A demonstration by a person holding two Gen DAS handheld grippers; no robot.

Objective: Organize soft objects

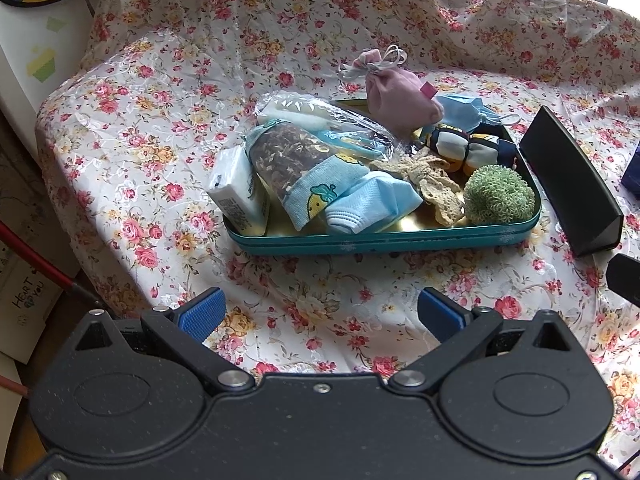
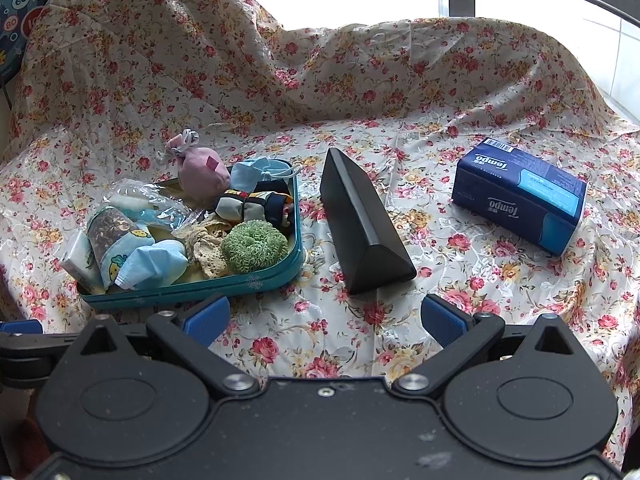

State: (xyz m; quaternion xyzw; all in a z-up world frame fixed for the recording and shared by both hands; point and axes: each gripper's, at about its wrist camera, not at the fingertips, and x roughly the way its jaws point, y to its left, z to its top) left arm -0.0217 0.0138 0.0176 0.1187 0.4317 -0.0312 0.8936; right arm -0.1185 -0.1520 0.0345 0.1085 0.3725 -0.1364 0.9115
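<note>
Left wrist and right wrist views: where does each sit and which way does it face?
Left wrist: on the left claw, low, facing the teal tray; its open blue fingers show.
Right wrist: on the right claw, facing the black case and tissue pack; its own open claw shows.
Shared: tray, black case, floral cloth.

Floral-cloth table w/ teal tray, black triangular case, blue tissue pack.
</note>
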